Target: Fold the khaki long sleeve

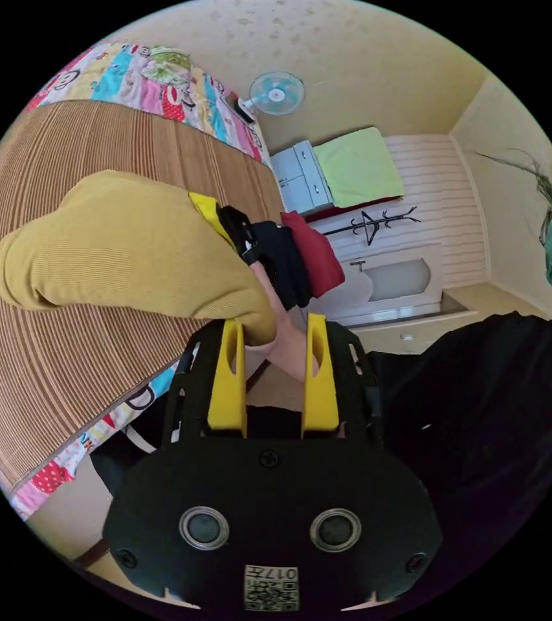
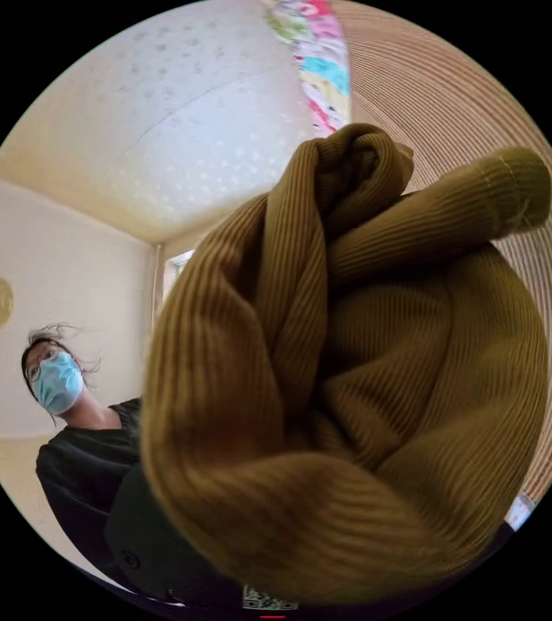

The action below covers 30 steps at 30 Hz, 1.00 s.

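The khaki long sleeve (image 1: 127, 252) is a bunched lump on the brown ribbed mat (image 1: 49, 388). My left gripper (image 1: 274, 336) is open just off the bunch's near edge. Fabric brushes its left fingertip (image 1: 231, 336), and a hand (image 1: 285, 346) shows in the gap behind. The right gripper (image 1: 227, 223), yellow and black, pokes out from under the far side of the bunch. In the right gripper view the ribbed khaki fabric (image 2: 353, 388) is heaped close against the camera and hides that gripper's jaws.
A colourful patterned sheet (image 1: 159, 77) edges the mat. Black (image 1: 285, 262) and red cloth (image 1: 318, 252) show beside the hand. A person in a dark top (image 2: 81, 466) stands at the mat's edge. A fan (image 1: 277, 92) and a cabinet (image 1: 301, 174) stand beyond.
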Each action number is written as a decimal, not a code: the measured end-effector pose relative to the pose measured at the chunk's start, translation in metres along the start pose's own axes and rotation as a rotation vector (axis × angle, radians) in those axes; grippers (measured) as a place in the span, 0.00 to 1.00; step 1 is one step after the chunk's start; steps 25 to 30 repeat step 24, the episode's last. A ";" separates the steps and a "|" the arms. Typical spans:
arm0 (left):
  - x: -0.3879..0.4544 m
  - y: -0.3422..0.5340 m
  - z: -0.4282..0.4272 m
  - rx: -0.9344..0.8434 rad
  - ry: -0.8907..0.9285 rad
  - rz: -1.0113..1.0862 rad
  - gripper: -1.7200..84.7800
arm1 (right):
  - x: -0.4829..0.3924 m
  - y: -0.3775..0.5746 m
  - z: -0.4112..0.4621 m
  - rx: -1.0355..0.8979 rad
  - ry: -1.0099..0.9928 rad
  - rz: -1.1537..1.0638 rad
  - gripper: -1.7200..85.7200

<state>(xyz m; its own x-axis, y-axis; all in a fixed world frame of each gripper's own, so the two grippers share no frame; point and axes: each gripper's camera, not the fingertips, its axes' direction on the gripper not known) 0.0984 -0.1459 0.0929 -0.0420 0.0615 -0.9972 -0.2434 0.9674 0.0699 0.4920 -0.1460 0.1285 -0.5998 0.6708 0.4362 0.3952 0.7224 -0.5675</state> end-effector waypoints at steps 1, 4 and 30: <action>0.017 -0.006 0.007 -0.019 0.016 0.047 0.17 | -0.016 -0.002 -0.008 0.008 0.005 -0.040 0.23; 0.044 -0.017 0.030 -0.086 0.003 0.106 0.16 | -0.093 -0.004 -0.060 0.065 0.077 -0.230 0.21; 0.068 -0.059 0.174 -0.295 -0.097 0.013 0.15 | 0.047 0.219 -0.206 0.662 0.858 0.536 0.13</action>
